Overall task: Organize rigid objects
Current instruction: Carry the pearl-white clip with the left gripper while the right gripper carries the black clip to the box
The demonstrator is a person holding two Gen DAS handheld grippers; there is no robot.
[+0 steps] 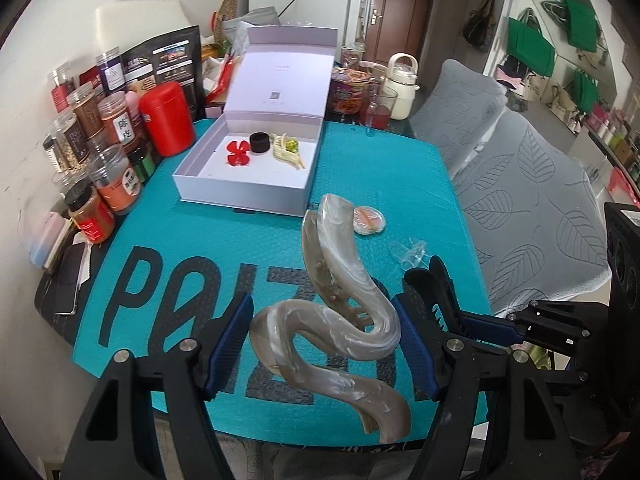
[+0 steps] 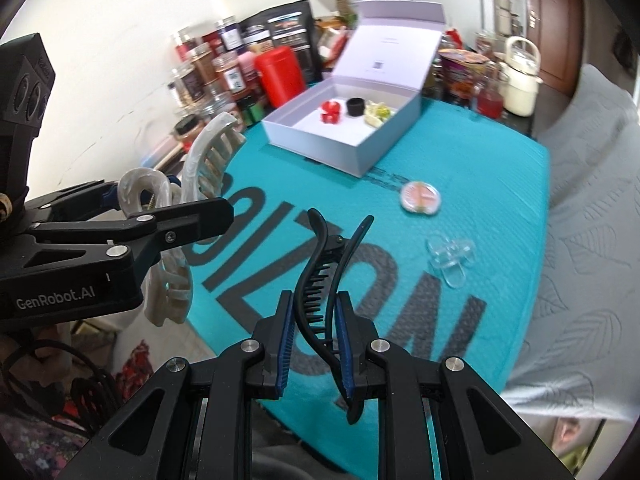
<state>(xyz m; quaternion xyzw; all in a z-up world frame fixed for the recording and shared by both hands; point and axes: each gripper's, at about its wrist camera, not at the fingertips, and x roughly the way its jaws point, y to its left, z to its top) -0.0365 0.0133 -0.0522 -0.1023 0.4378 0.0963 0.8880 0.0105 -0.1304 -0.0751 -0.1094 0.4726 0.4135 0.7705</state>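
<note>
Got my left gripper [image 1: 326, 346] clamped midway on the marbled claw clip [image 1: 340, 304]. The right gripper [image 2: 314, 344] is nearly shut on the black clip [image 2: 326, 280]. Both probably bound for the far box [image 1: 240, 188].

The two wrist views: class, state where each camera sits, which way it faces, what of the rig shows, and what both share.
Left wrist: sits on the left gripper, looks down across the mat to the box; its fingers clamp the grey claw; right gripper at right.
Right wrist: sits on the right gripper, faces the same way; it grips the black clip; left gripper at left.
Shared: box, mat, compact, clear clip, both grippers.
</note>
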